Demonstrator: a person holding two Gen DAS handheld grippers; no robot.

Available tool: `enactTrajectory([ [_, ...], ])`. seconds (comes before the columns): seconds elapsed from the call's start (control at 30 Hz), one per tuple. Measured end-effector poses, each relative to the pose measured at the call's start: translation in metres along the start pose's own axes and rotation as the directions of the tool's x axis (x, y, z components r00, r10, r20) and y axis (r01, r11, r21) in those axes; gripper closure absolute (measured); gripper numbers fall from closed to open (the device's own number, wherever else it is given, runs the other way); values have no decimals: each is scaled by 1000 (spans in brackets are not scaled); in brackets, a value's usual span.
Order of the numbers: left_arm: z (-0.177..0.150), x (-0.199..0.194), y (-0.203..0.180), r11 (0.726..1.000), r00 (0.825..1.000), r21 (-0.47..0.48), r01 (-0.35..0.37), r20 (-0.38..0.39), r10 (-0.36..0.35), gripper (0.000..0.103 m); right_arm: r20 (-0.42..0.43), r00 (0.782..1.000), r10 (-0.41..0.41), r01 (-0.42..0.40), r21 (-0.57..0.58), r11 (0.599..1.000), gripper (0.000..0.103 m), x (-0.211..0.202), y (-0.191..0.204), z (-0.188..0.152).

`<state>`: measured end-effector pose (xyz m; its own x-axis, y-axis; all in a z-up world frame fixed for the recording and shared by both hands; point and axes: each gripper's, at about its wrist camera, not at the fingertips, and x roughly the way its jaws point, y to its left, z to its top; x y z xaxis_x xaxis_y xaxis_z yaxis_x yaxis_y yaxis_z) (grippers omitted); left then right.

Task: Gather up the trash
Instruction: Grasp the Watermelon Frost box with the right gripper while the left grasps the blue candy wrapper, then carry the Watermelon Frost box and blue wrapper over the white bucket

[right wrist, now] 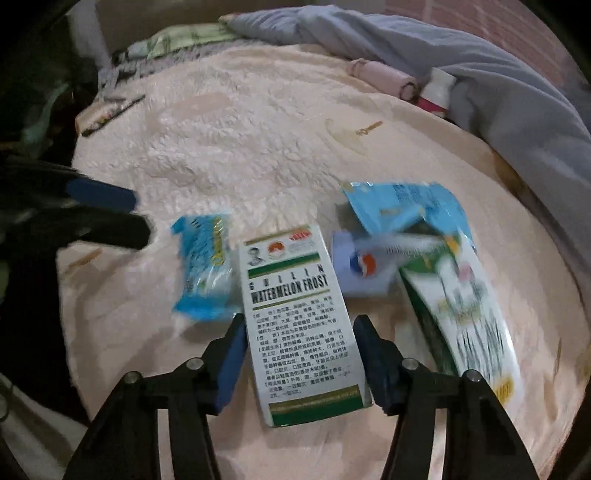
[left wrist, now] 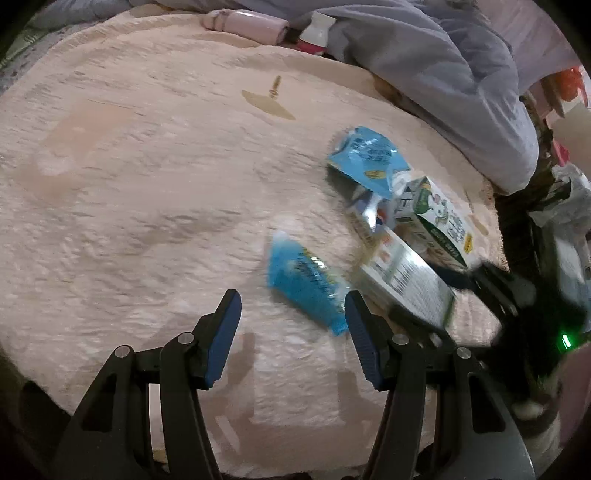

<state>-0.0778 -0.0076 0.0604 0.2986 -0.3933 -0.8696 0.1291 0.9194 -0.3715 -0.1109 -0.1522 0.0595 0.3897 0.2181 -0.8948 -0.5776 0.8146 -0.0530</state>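
Trash lies on a pink fluffy blanket (left wrist: 129, 184). My right gripper (right wrist: 300, 325) is shut on a white and green "Watermelon Frost" box (right wrist: 295, 314), its blue pads pressed on the box's long sides. In the left wrist view the same box (left wrist: 402, 280) shows at the right. My left gripper (left wrist: 292, 297) hangs open above the blanket with nothing gripped. A crumpled blue wrapper (left wrist: 304, 280) lies just beyond its right fingertip. Behind the box lie a green and white carton (right wrist: 461, 306), a light blue pouch (right wrist: 402, 210) and a small lilac box (right wrist: 360, 266).
A grey quilt (left wrist: 424, 74) is heaped along the far right of the bed. A pink roll (left wrist: 251, 24) and a white bottle (left wrist: 314, 35) lie by it. The blanket's edge drops off at the right into dark clutter (left wrist: 546, 229).
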Motion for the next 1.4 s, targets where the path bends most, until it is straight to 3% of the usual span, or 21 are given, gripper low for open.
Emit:
enactTrajectory([
  [0.1,1,15,-8,1000,1000,2,1,-4,-1,46,19,1000,-1,0,83,997,50,-23,-3,-29],
  [0.23,3,38,-16,1000,1000,-15,-11,1,11,46,-26,1000,-14,19,215,977,50,-31,-16,-66],
  [0.37,5,52,-21,999,1000,-33,-15,23,15,47,-33,999,20,-10,289,957,50,-30,-23,-81],
  [0.47,6,53,-20,999,1000,-40,-2,16,2,70,-6,1000,6,-4,318,948,50,-29,-25,-77],
  [0.53,5,52,-23,999,1000,-33,20,0,-20,71,29,999,15,-24,346,938,50,-26,-28,-76],
  [0.7,-6,36,-51,998,999,62,30,16,-31,76,80,997,-12,-19,367,930,50,-34,-24,-80],
  [0.87,-12,26,-83,990,998,138,37,36,-43,76,120,991,-53,2,392,920,50,-67,-39,-98],
  [1.4,-28,35,-192,938,997,345,47,42,-65,76,153,971,-184,61,586,808,50,-134,-91,-178],
])
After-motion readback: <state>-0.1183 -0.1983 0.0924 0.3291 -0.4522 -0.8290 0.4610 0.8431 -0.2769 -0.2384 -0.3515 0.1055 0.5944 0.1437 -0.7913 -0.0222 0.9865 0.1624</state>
